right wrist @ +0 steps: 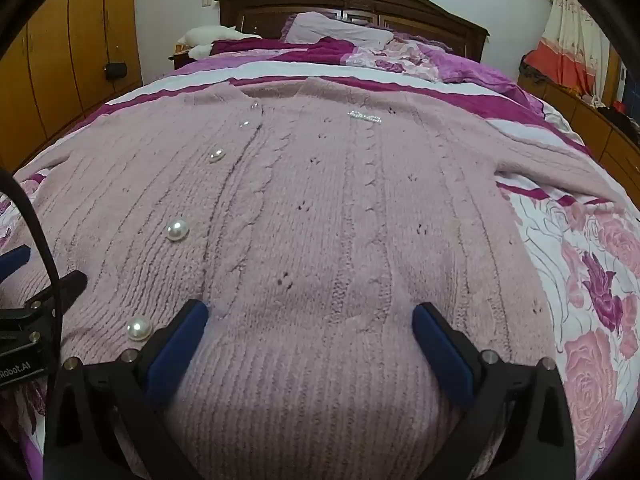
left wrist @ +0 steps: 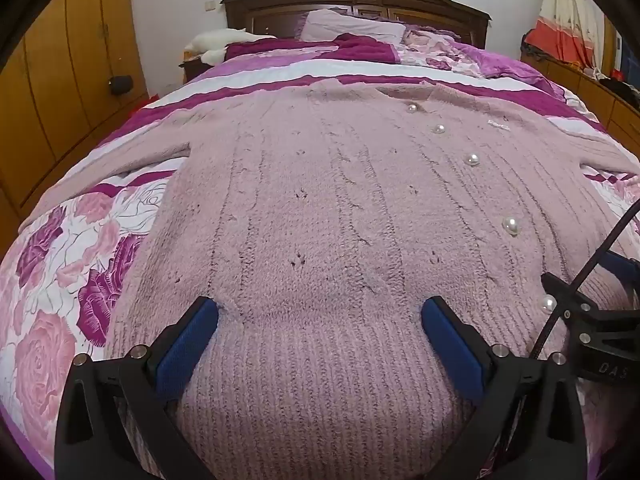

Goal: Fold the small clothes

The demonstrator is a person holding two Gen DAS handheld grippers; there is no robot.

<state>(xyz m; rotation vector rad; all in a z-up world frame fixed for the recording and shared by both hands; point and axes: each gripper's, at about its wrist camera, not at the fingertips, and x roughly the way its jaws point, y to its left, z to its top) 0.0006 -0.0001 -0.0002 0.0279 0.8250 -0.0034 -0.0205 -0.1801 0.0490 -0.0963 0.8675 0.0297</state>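
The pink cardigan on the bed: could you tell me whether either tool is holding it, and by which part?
Nothing is held. The left tool and the right tool both stand wide open over the hem end of the pink cardigan, their pads not pinching the knit.

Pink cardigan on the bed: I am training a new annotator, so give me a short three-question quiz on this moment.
1. True or false: the pink knit cardigan lies spread flat, front up, on the floral bedspread.
2. Multiple choice: the left gripper is A) shut on the hem, B) open with its tips on the knit near the ribbed hem, C) holding a pillow.
3. Fill in: the buttons down the cardigan's front are ____ buttons.

Key:
1. True.
2. B. The right gripper stands open likewise.
3. Pearl.
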